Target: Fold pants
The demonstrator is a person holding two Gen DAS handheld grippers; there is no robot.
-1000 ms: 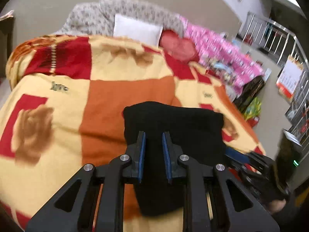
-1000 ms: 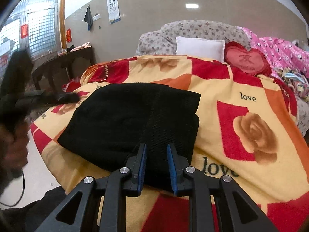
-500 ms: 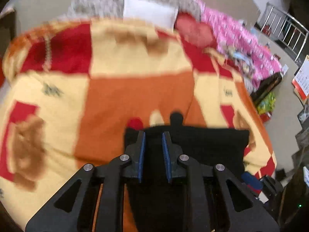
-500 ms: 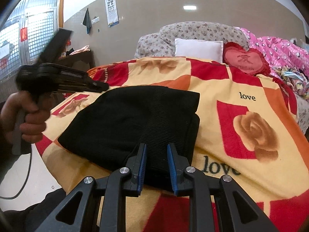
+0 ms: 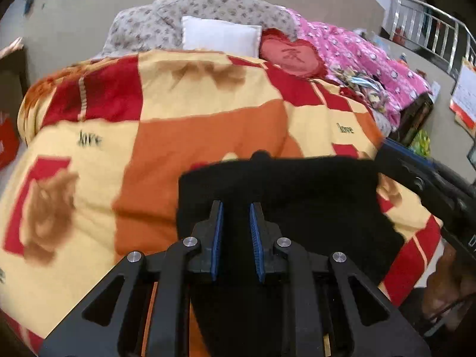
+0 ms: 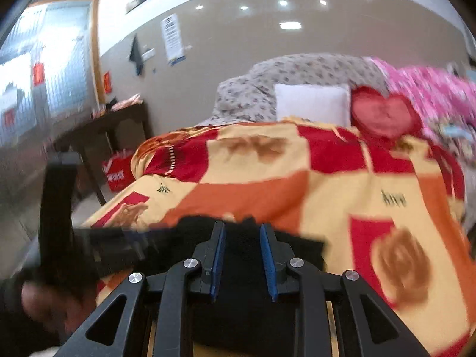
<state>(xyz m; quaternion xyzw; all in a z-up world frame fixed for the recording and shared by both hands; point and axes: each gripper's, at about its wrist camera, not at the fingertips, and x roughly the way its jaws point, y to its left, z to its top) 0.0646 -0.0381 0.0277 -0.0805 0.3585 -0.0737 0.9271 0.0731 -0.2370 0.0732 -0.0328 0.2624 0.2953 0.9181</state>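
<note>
Black knit pants (image 5: 285, 196), already a compact folded bundle, lie at the near edge of the bed on the red, orange and cream checked blanket (image 5: 208, 136). Left claw (image 5: 235, 235): blue pads parted by a narrow gap, black cloth seen between and below them; grasp or mere hover, cannot tell. Right claw (image 6: 242, 260): same narrow gap over the same bundle, frame blurred, cannot tell either. Judgement: late stage, final fold or tidy-up. Next move calls for both claws pinching matching corners and carrying them evenly across.
</note>
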